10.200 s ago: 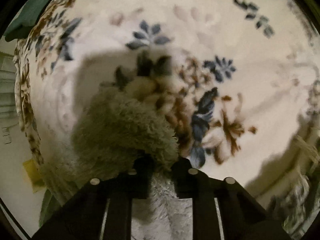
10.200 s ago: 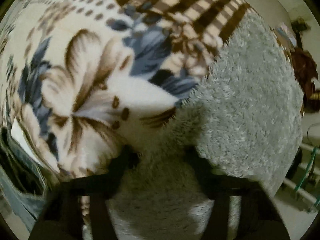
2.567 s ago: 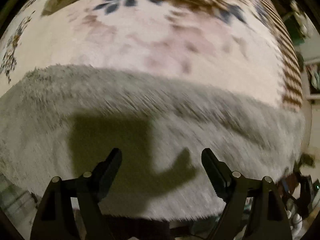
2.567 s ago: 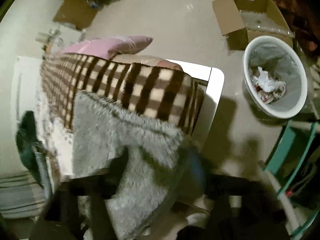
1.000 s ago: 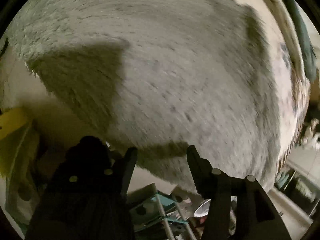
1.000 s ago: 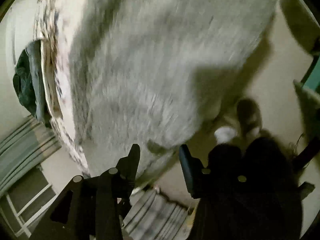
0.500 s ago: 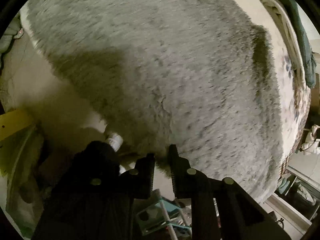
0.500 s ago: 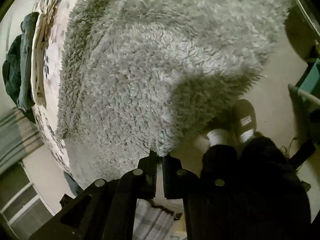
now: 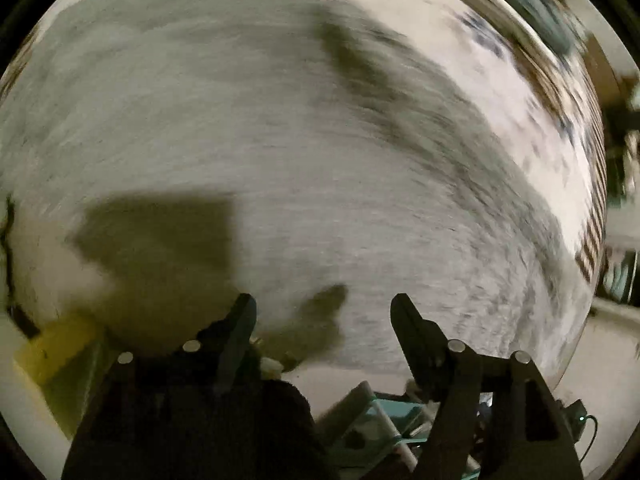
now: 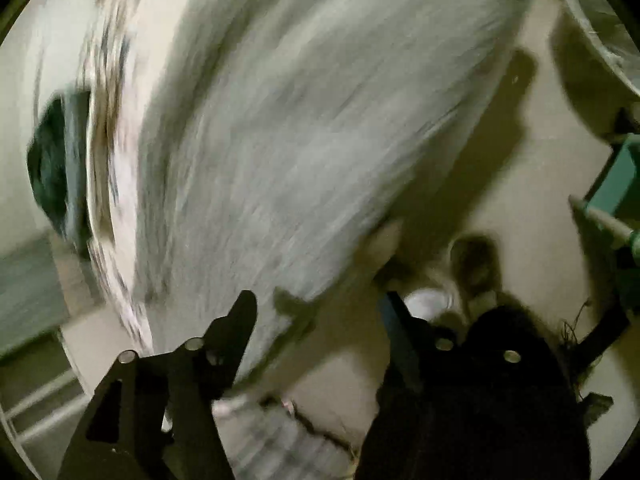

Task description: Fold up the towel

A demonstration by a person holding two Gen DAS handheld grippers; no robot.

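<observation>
At upper right, white bin (image 10: 596, 52), contents blurred. Left gripper (image 9: 324, 312), right gripper (image 10: 316, 312): jaws opening, nothing gripped, above grey towel (image 9: 280, 140).

A round pale waste bin (image 10: 592, 52) stood at two o'clock; a dark green cloth (image 10: 52, 168) lay at nine o'clock.

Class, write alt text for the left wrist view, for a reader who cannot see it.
A fluffy grey towel, blurred by motion, fills most of the view, lying on a flowered blanket. The left tongs are opening just above its near edge, with nothing gripped between them. Teal furniture shows on the floor below.
</observation>
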